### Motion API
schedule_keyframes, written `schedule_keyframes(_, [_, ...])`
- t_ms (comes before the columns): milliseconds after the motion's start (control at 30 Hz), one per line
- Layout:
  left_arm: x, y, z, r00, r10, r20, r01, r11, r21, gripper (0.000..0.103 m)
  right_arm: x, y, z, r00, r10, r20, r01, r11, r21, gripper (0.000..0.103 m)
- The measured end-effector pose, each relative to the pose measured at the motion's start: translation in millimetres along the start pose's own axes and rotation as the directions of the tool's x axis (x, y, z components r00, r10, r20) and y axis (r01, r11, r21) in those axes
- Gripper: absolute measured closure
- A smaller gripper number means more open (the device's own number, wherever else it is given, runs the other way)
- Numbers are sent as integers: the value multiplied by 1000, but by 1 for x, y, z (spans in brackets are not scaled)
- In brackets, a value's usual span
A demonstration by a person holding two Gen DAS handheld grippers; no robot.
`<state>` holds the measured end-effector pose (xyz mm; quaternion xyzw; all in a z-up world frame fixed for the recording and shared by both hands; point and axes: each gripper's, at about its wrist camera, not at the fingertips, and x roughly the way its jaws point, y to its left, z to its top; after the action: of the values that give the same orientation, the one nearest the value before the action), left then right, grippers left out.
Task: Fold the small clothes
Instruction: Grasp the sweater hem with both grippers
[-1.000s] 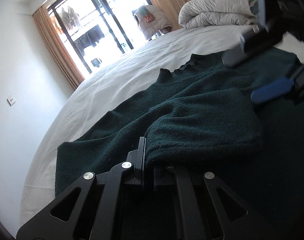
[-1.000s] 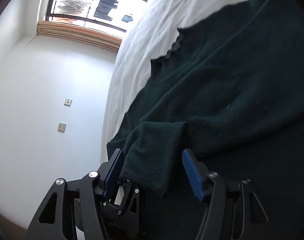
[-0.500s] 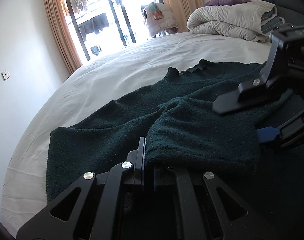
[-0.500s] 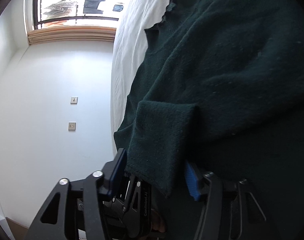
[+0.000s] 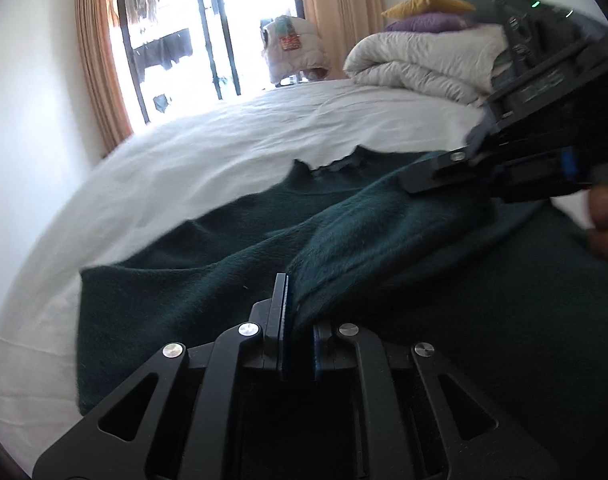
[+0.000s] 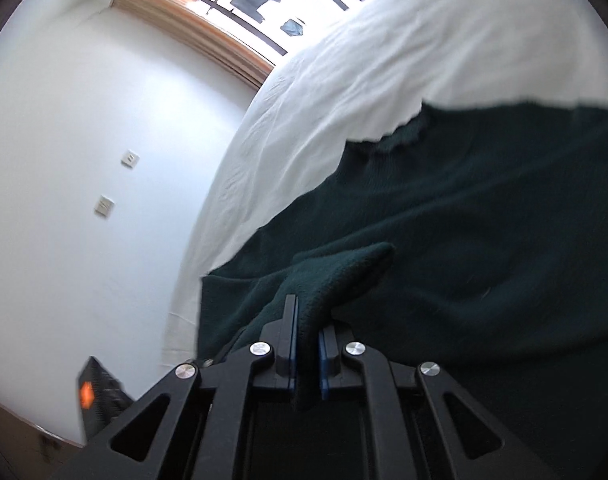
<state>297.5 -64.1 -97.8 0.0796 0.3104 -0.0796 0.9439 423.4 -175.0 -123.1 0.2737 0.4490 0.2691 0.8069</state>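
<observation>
left gripper (image 5: 296, 344) clamping sweater (image 5: 224, 280) sleeve fold, lower centre | right gripper (image 6: 307, 360) pinching cuff, lower centre | both lifting sleeve, likely to fold across body on bed (image 5: 224, 152)

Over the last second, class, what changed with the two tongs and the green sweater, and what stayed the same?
The right tongs, open around the sleeve end a second ago, have shut on it. The left tongs stayed clamped on the sweater fold, which remains on the white bed.
</observation>
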Motion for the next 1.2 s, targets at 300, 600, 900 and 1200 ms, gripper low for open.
schedule_keyframes(300, [-15,-13,-23,999,-22,-50,23,1000,9,89,-26,-44,44,973,-227,33,230,966,-115,94])
schedule_keyframes(600, [-49,23,-31,999,-45,-11,43,988,-146,89,-22,-92,40,964,-264,18,265,964,-32,94])
schedule_keyframes(900, [-29,82,28,994,109,8,-105,970,-221,89,-24,-99,35,968,-250,-5,249,967,43,73])
schedule_keyframes(1200, [32,76,-4,976,69,-207,-111,974,-197,89,-23,-94,27,951,-310,-21,310,951,-13,94])
